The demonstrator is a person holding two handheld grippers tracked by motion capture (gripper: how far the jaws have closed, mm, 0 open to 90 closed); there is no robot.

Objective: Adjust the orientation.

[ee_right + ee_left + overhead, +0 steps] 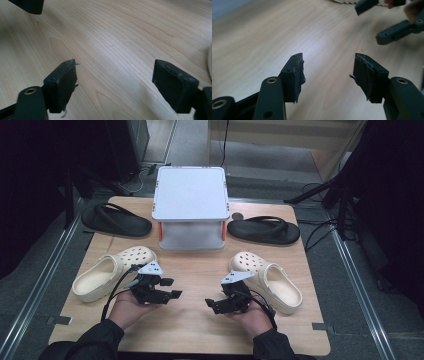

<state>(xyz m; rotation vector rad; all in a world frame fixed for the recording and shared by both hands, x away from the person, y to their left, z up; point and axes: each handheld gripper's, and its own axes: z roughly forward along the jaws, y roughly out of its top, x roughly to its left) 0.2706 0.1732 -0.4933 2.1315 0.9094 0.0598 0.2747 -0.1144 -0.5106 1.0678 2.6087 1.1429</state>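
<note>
Two cream clogs lie on the wooden table (195, 320), one at the left (107, 272) and one at the right (270, 282). Behind them lie two black flip-flops, left (116, 220) and right (264, 230). My left gripper (171, 288) rests low over the table near the left clog, jaws open and empty; its own view shows bare wood between the pads (295, 77). My right gripper (212, 303) sits beside the right clog, open and empty, with only wood between its pads (62, 86). The two grippers point toward each other.
A white two-level rack (190, 207) with orange posts stands at the back middle of the table. Table edges are near on all sides; dark stands and cables surround the table on the floor. The right gripper's jaws (392, 31) appear far off in the left gripper view.
</note>
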